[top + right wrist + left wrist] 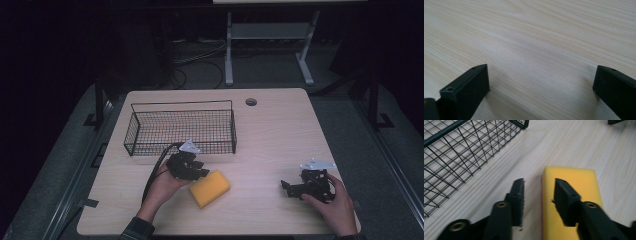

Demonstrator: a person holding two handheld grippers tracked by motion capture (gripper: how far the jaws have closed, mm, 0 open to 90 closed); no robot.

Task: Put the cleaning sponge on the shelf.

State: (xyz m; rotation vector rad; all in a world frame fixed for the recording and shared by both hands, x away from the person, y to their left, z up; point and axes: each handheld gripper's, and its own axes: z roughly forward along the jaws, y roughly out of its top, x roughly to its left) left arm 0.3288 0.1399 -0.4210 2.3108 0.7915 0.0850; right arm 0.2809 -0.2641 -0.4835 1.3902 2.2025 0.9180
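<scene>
Table [280, 135]: pale wood-grain top, matt, smooth, fine streaks running its length; round hole near the far edge. Sponge [571, 182]: yellow foam, matt, soft-looking, fine-pored, thin pink layer along one side edge. Basket [180, 127] at the far left of the table: thin black wire mesh, coated metal, slight sheen. Left gripper [537, 195]: black hard plastic, matt, brass-coloured screw inserts; pads look rough, textured. Right gripper [541, 82]: same black matt plastic, smooth faces, sharp edges.

Each black claw [196, 170] [290, 189] carries a grey three-cornered plate, brass screws and a black cable; one dark sleeve.
</scene>
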